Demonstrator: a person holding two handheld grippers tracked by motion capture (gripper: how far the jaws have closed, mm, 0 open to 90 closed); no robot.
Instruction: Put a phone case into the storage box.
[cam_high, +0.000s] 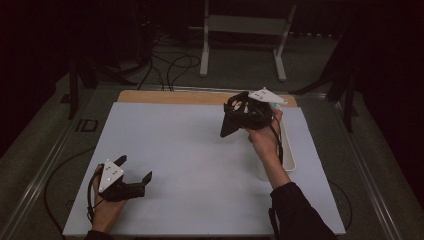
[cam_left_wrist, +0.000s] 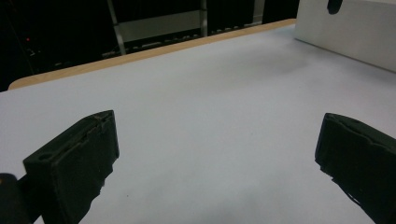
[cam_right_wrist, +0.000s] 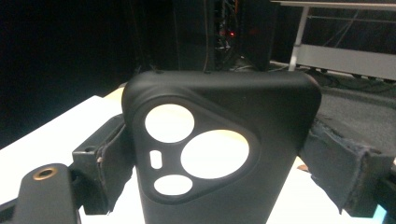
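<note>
A black phone case (cam_high: 231, 121) with round camera cut-outs is held up above the far right part of the white table top (cam_high: 200, 160). My right gripper (cam_high: 246, 111) is shut on it. In the right gripper view the case (cam_right_wrist: 280, 121) stands upright between the two pads (cam_right_wrist: 105, 158), gripped by its sides, with its camera holes facing the camera. My left gripper (cam_high: 134, 169) rests low over the near left of the table, open. In the left gripper view its jaws (cam_left_wrist: 215, 158) stand wide apart with nothing between them over the bare white surface (cam_left_wrist: 210, 93).
A long white bin (cam_high: 289, 150) lies along the table's right edge under my right hand; its wall (cam_left_wrist: 345, 32) shows far off in the left gripper view. A wooden strip (cam_high: 170, 96) borders the far edge. Beyond stand a metal frame (cam_high: 245, 25) and floor cables (cam_high: 170, 65).
</note>
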